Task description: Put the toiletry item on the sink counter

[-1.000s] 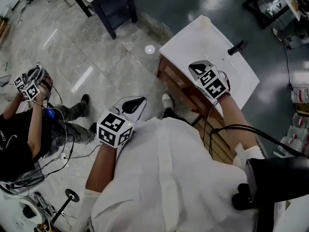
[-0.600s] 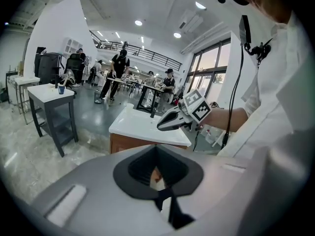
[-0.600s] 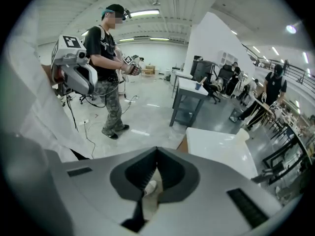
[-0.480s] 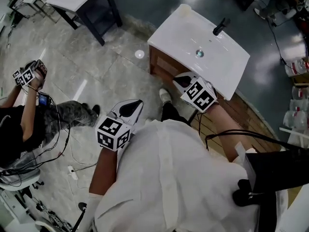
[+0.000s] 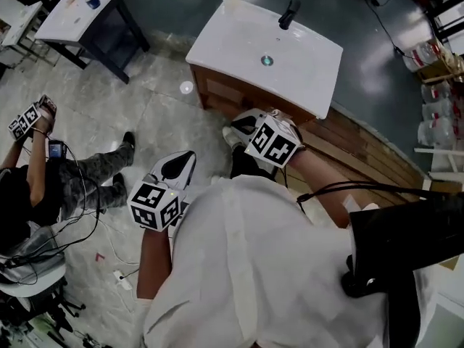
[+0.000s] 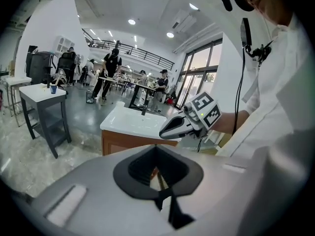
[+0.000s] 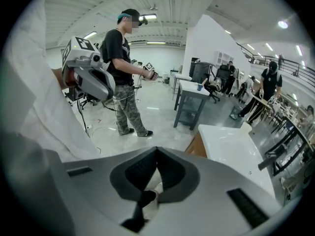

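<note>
Though closed, right tongs (image 5: 238,125) near counter (image 5: 232,42)

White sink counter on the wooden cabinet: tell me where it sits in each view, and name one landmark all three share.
Head view: the white sink counter lies at top centre.
Left gripper view: centre-left, partly behind the right gripper.
Right gripper view: lower right, above the gripper's body.
Shared landmark: the black faucet standing on the counter.
</note>
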`<state>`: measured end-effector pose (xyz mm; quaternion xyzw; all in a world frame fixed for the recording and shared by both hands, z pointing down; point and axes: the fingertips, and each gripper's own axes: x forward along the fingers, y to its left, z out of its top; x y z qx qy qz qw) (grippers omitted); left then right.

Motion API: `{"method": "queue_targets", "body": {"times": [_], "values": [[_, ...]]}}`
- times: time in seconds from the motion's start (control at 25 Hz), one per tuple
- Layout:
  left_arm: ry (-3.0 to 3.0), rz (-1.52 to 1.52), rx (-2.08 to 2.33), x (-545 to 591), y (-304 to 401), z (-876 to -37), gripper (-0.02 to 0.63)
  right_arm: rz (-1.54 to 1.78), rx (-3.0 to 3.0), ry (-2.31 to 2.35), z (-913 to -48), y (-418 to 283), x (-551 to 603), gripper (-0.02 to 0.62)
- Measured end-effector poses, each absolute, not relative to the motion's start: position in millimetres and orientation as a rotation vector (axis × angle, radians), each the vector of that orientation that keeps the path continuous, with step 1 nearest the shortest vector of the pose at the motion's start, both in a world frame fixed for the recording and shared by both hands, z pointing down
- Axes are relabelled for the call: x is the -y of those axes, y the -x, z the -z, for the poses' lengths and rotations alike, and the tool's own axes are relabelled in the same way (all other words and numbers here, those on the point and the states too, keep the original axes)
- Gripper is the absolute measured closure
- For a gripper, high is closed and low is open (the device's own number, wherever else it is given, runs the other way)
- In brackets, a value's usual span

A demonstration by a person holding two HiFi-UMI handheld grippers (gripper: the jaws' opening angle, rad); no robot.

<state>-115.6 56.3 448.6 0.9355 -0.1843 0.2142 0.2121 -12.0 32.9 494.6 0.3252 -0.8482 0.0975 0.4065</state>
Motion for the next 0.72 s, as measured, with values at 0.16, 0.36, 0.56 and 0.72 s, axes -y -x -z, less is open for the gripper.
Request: {"method": "queue_targets", "body": {"times": [0.16,0.36,0.56,0.72], "values": [[-2.597,-0.616,0.5,-59.8,113.0,-452.3,0.6,-0.244,2.157,-0.808,-495.6,17.7,-41.1,0.59],[-2.608,-0.613,0.491,-60.3,110.9,-449.9,0.6,-0.231,2.171,-0.798,-493.0,24.1,-45.1,0.59],[-2.611,-0.614,0.483,-61.5,108.8,-450.5,0.6,-0.214,2.182,-0.788,-491.0,30.4,-47.5,0.59],[-2.611,-0.617,0.479,-58.9,107.1,-449.2,0.6,-0.211,2.183,-0.783,-488.4,30.1,-46.0,0.591]]}}
